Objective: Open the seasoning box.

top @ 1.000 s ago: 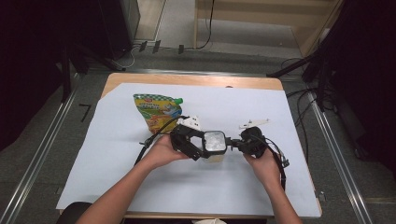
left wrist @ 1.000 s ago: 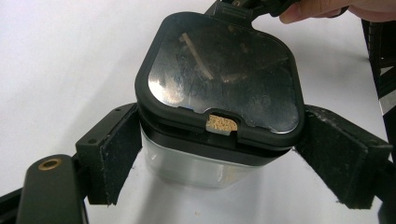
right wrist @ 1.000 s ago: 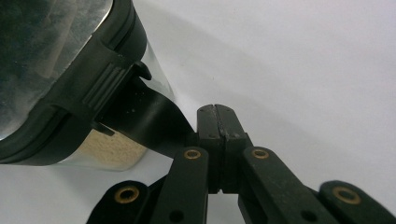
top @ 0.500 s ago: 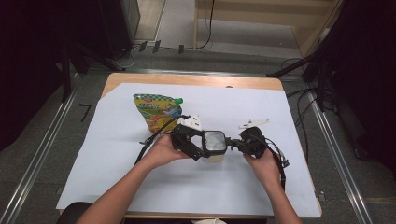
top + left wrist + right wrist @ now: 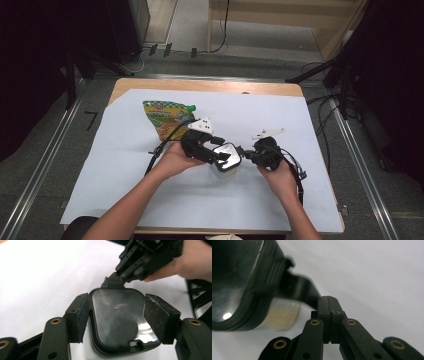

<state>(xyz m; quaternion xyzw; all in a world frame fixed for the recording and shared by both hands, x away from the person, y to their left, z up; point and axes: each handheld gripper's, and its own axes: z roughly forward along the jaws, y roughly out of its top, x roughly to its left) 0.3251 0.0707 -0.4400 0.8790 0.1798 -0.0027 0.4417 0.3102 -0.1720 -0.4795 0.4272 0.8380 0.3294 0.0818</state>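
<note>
White paper covers one wooden table [image 5: 150, 86], giving a plain working surface. One green snack pouch [image 5: 164, 116] lies toward the far left corner, apart. One clear container with a black-rimmed lid [image 5: 120, 315] sits near the middle. The left gripper [image 5: 220, 154] clamps the lid's sides, likely steadying it, while the right gripper [image 5: 328, 305], jaws pressed together, pinches the lid's black latch tab [image 5: 299, 290], seemingly to pull it open.
</note>
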